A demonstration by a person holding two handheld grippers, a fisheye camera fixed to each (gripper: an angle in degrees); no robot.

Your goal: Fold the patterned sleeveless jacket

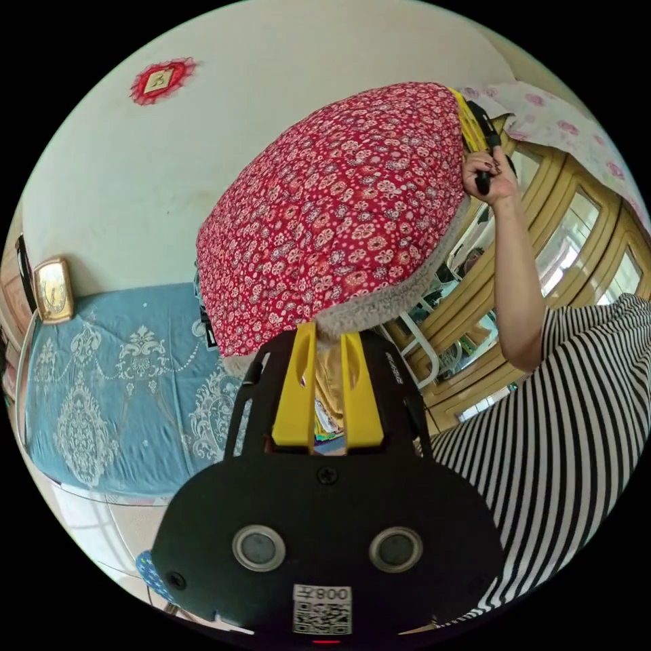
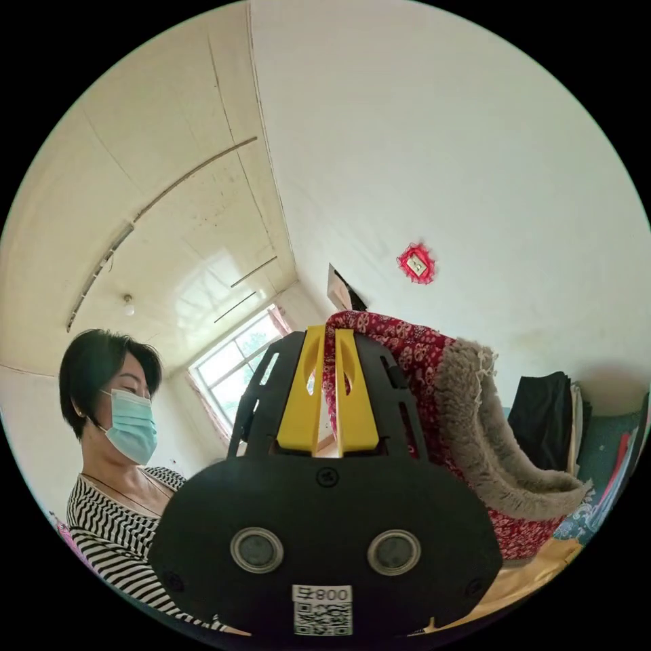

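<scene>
Bedroom, pale walls, blue patterned bedspread (image 1: 115,380) in the background. Left gripper (image 1: 329,336): yellow jaws nearly together, pinching the fleece hem of the jacket (image 1: 339,210) between the tips. Right gripper (image 2: 327,339): jaws close together with a fold of the red fabric clamped between them; in the left gripper view it sits at the jacket's top corner, held in the person's hand (image 1: 489,178). One jacket, held up in the air between the two grippers, clear of the bed. Outer side red with small white and pink flowers; inner side grey fleece (image 2: 475,434), which also shows as trim along the hem. Looks folded or bunched over, though fisheye distortion makes the lay hard to judge. Two grippers, one person in a striped top (image 1: 563,461). One red wall ornament (image 2: 416,264), one gold clock (image 1: 53,289) at the bed's far edge.
</scene>
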